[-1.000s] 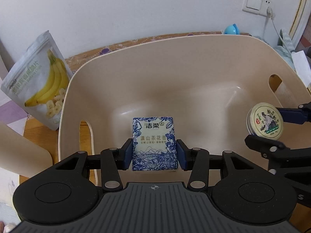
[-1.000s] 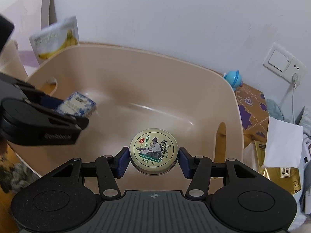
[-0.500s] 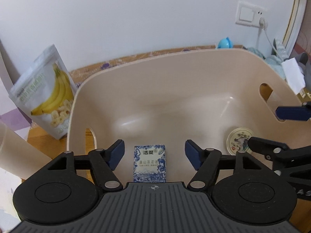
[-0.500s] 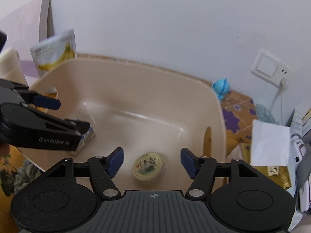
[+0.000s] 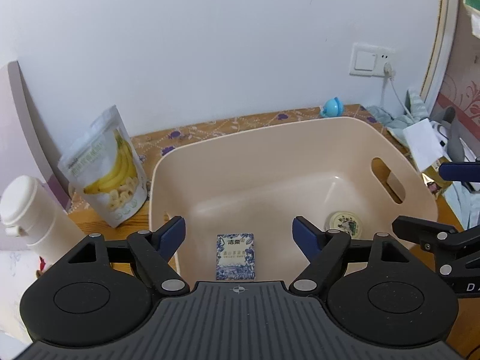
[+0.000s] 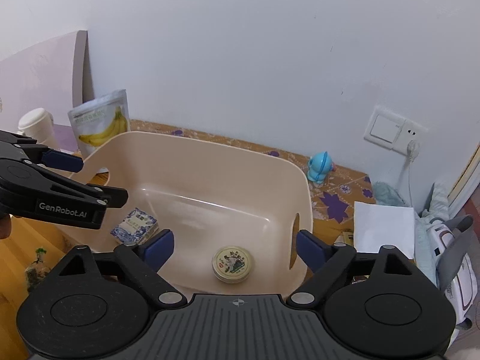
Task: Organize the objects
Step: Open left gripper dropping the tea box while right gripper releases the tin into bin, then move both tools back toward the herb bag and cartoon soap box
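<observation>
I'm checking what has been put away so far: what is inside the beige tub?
Two things lie on the floor of the beige tub: a blue-and-white tissue pack and a round tin, apart from each other. Its nearest floor strip is hidden behind the gripper bodies.

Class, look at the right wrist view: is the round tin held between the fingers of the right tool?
No. The round tin lies on the floor of the beige bin, and the right tool hangs open above it.

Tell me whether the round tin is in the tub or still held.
In the tub. The round tin lies flat on the floor of the beige tub, below the open right hand-held gripper.
</observation>
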